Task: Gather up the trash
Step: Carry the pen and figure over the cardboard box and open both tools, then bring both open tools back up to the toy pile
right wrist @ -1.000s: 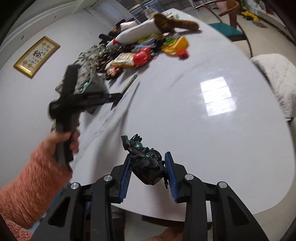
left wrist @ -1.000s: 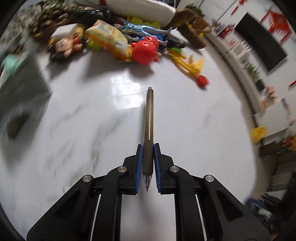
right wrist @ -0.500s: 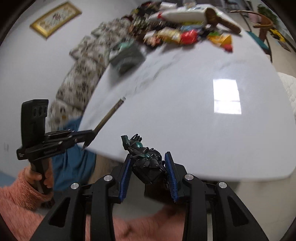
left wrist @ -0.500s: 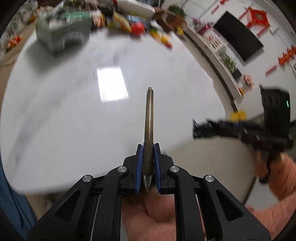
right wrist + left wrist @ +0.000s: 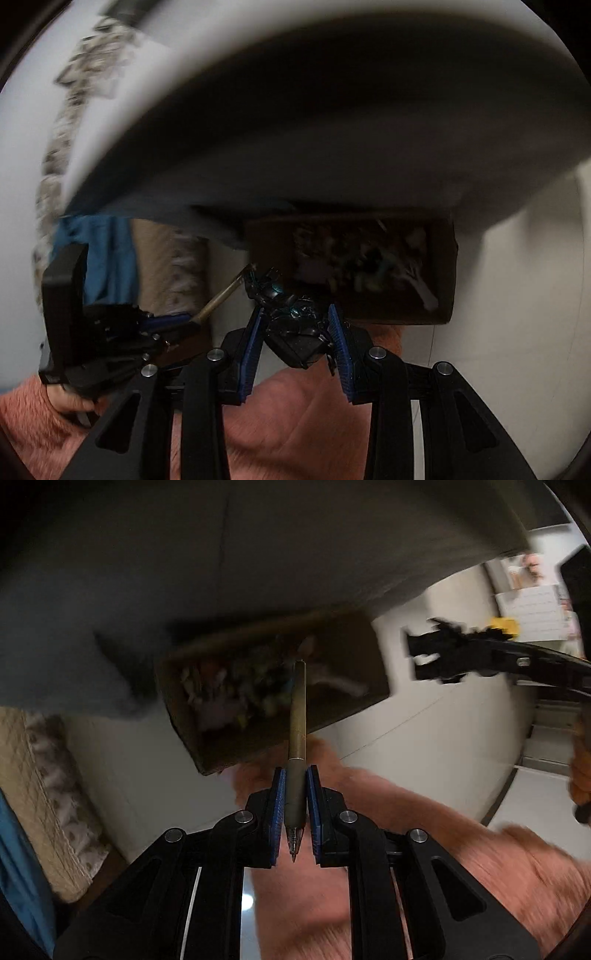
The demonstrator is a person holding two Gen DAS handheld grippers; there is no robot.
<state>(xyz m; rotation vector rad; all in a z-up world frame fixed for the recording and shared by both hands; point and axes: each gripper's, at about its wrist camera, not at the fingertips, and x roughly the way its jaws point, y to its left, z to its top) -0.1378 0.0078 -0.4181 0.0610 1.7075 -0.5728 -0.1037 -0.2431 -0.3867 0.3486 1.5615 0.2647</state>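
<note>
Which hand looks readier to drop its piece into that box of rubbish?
Probably left: the pen in the left gripper already overlaps the cardboard box, while the right gripper appears just short.

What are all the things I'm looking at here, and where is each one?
Pen: one, olive-brown, clamped lengthwise in the left gripper, tip pointing back at the camera.
Toy figure: one, black with teal glints, clamped in the right gripper.
Cardboard box: one, brown, on the floor under the table edge, filled with blurred mixed scraps.
Table: one, white top with dark underside, overhead.
Floor: pale tiles, beneath the box.
Cloth: one, blue, at the left.
Sleeves: orange-pink, fuzzy, on the person's arms.
Left gripper: one, black with blue pads, shut on the pen.
Right gripper: one, black with blue pads, shut on the toy figure.
</note>
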